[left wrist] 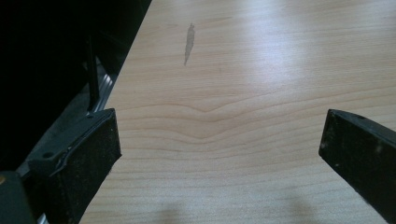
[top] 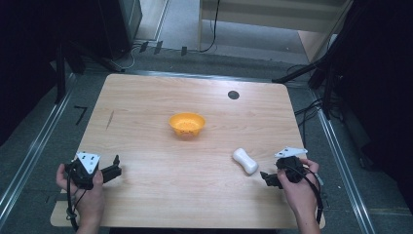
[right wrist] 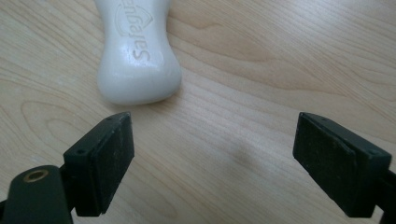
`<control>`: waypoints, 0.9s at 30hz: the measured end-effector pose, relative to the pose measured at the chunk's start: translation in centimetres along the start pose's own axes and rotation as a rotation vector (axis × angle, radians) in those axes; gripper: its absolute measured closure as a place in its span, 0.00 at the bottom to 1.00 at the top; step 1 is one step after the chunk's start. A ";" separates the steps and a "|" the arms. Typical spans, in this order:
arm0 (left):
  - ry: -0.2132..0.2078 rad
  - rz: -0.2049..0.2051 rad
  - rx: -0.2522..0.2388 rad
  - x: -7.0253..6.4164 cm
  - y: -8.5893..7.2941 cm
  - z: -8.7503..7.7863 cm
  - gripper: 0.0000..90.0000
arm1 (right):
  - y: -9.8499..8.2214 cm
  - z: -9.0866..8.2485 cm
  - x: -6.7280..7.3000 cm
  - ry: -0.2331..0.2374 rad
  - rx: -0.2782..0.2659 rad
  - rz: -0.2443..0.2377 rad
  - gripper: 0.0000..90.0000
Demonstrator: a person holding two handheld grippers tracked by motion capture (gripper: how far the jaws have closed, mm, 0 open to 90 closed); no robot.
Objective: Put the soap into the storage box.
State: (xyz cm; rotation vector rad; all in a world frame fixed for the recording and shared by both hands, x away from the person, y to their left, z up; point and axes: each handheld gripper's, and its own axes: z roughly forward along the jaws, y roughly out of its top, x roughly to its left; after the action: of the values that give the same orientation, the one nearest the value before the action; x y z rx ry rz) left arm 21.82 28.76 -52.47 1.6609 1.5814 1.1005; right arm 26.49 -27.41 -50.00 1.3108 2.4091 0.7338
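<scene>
White soap bar (right wrist: 138,56) lying near orange bowl (top: 187,124) (well apart); right gripper (right wrist: 212,158) spread wide just short of it, left gripper (left wrist: 219,158) likewise wide.

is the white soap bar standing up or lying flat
Lying flat: the white soap bar rests lengthwise on the table, embossed face up, ahead of the right hand-held gripper.

"Safeguard" — embossed lettering under a shield emblem — on the white soap bar (right wrist: 138,51)
</scene>
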 end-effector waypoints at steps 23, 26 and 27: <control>-0.017 -0.005 0.039 0.0 0.1 0.3 0.00 | 3.9 0.6 1.2 0.018 0.088 -0.042 0.16; -0.017 -0.006 0.041 0.0 0.1 0.3 0.00 | 4.1 0.7 1.4 0.021 0.098 -0.044 0.17; -0.018 -0.008 0.039 0.1 0.1 0.3 0.00 | 4.3 1.0 1.6 0.025 0.104 -0.048 0.18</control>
State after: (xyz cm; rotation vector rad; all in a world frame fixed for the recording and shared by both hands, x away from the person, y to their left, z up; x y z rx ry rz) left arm 22.18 28.85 -52.50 1.6843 1.6065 1.0545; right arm 29.00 -23.82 -48.42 1.2845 2.5202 0.6232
